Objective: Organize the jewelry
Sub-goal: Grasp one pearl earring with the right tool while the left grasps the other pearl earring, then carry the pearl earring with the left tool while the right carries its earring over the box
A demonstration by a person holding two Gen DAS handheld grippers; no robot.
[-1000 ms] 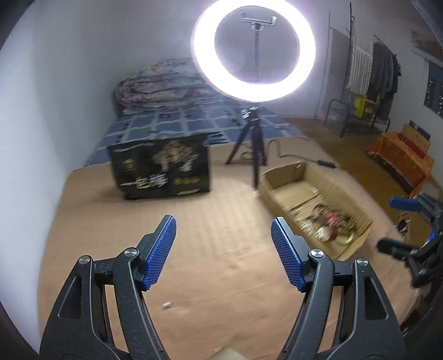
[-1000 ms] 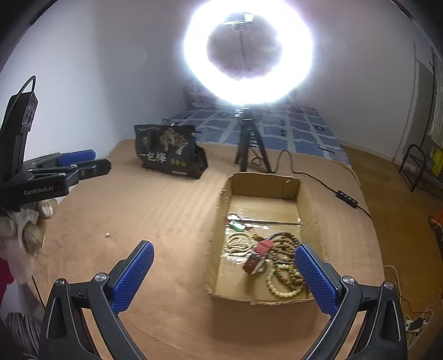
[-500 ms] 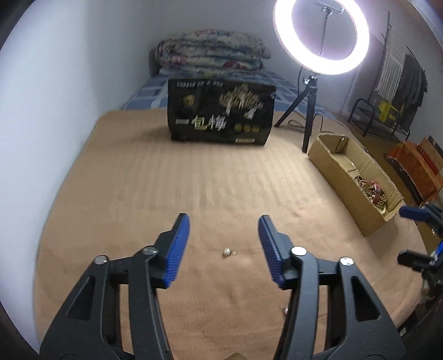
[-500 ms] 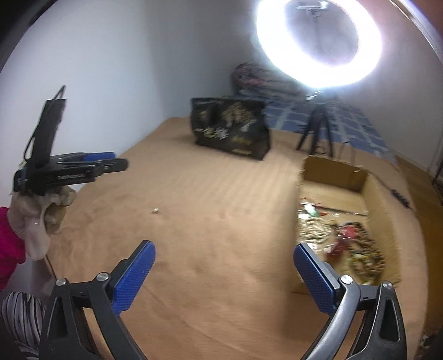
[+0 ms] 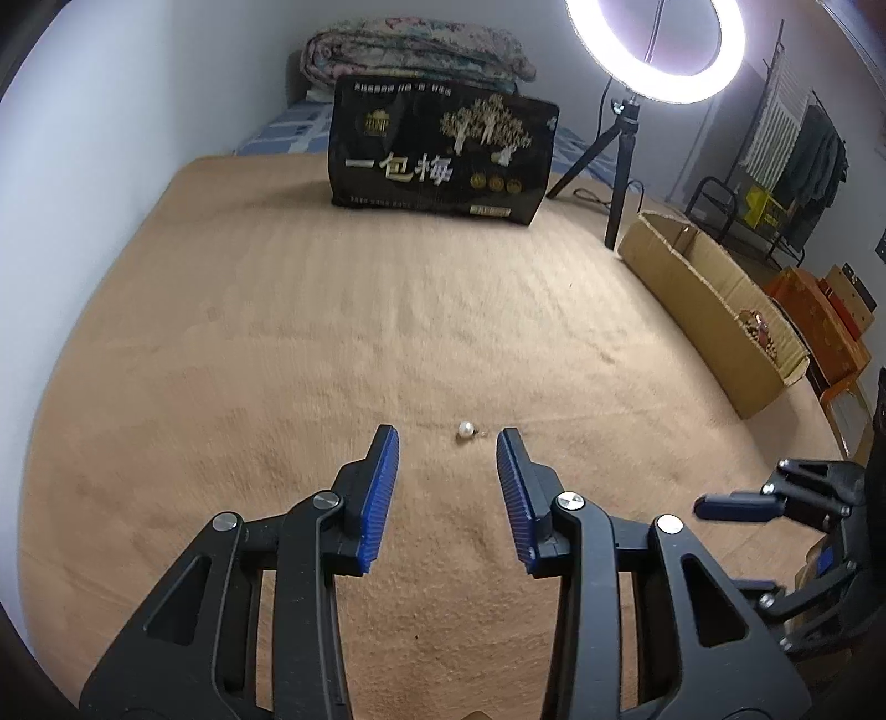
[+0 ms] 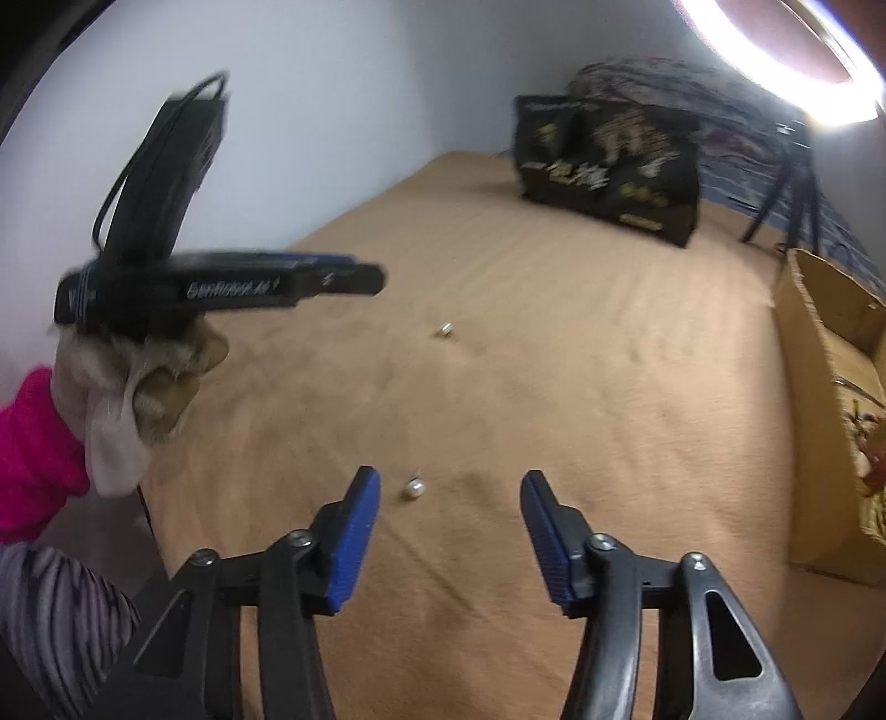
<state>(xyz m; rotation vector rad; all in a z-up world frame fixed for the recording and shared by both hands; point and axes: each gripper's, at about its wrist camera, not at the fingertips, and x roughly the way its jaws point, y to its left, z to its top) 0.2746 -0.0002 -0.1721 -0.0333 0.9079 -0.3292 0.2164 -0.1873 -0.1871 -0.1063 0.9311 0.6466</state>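
Observation:
A small pearl earring lies on the tan bed cover, just ahead of my open, empty left gripper. In the right wrist view that pearl lies farther off, and a second pearl earring lies just beyond my open, empty right gripper, close to its left finger. The left gripper shows there from the side, held above the cover. A cardboard box holding beaded jewelry stands at the right; it also shows in the right wrist view.
A black printed bag stands at the back of the bed cover. A ring light on a black tripod stands behind the box. A wall runs along the left. The right gripper's tip shows low right.
Both grippers swung left, away from the box, and came down toward the bed cover. Each now has a pearl earring just ahead of its narrowed, still open jaws.

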